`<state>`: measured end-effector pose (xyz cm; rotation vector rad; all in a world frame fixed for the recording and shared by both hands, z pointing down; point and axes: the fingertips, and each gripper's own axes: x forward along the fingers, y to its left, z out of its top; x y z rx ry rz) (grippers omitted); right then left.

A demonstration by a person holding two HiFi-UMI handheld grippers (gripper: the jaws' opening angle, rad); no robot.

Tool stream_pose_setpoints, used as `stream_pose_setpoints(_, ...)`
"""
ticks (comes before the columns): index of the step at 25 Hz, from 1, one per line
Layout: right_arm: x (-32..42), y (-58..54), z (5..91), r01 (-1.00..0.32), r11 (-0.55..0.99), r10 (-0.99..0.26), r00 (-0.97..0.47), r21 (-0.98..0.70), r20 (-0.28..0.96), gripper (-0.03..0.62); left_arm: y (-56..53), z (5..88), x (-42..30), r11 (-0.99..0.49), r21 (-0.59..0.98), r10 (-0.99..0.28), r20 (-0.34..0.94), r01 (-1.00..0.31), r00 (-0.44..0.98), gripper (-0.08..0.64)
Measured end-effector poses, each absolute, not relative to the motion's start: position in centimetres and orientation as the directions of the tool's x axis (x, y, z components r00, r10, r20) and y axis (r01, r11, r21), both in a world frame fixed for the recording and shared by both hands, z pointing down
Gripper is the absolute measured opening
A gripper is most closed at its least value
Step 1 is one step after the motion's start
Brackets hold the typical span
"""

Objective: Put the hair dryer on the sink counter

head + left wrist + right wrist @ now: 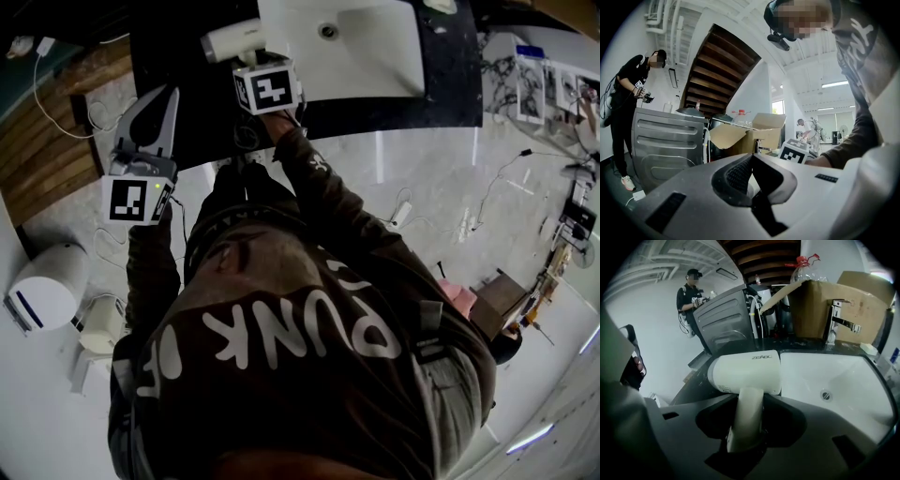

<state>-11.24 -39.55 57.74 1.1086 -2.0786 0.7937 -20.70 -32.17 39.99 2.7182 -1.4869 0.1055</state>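
The white hair dryer (746, 369) hangs crosswise in front of my right gripper (746, 398), whose jaws press on its handle from both sides. Its barrel sits low over the black sink counter (698, 378), just left of the white basin (839, 376); I cannot tell whether it touches the counter. From above, the hair dryer (232, 39) lies over the counter (178, 56) ahead of the right gripper (255, 64). My left gripper (169, 94) is shut and empty, held level at the counter's left front corner; in its own view the left gripper (751, 158) has its tips together.
A chrome faucet (838, 322), a cardboard box (834, 296) and a plastic bottle (806, 268) stand behind the basin. A grey washing machine (726, 319) stands left of the counter, and a person (691, 301) beyond it. Cables and a white round appliance (47, 286) lie on the floor.
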Motion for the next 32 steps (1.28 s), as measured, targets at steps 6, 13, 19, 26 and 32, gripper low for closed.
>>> stream_pose_setpoints(6, -10.3, -39.7, 55.7, -0.859, 0.472, -0.508, -0.448, -0.198, 0.735, 0.229, -32.5, 39.3, -20.7, -0.542, 0.002, -0.838, 0.072, -0.84, 0.541, 0.003)
stream_pose_setpoints(13, -9.3, -39.0, 46.3, -0.799, 0.587, -0.66, -0.565, -0.128, 0.495, 0.227, -32.3, 37.7, -20.2, -0.548, -0.043, -0.836, 0.059, -0.835, 0.546, 0.003)
stream_pose_setpoints(19, -11.2, -35.2, 37.5, -0.695, 0.718, -0.683, -0.699, 0.025, 0.213, 0.163, -31.4, 35.9, -19.5, -0.554, -0.065, -0.832, 0.043, -0.83, 0.553, 0.003)
stream_pose_setpoints(26, -12.3, -31.1, 33.3, -0.591, 0.789, -0.605, -0.795, 0.168, 0.043, 0.034, -30.7, 34.0, -19.7, -0.546, -0.054, -0.838, 0.026, -0.836, 0.546, 0.003)
stream_pose_setpoints(32, -12.6, -30.4, 33.5, -0.569, 0.803, -0.588, -0.806, 0.177, 0.073, 0.01, -30.3, 33.5, -19.5, -0.545, -0.058, -0.839, 0.024, -0.837, 0.544, 0.003)
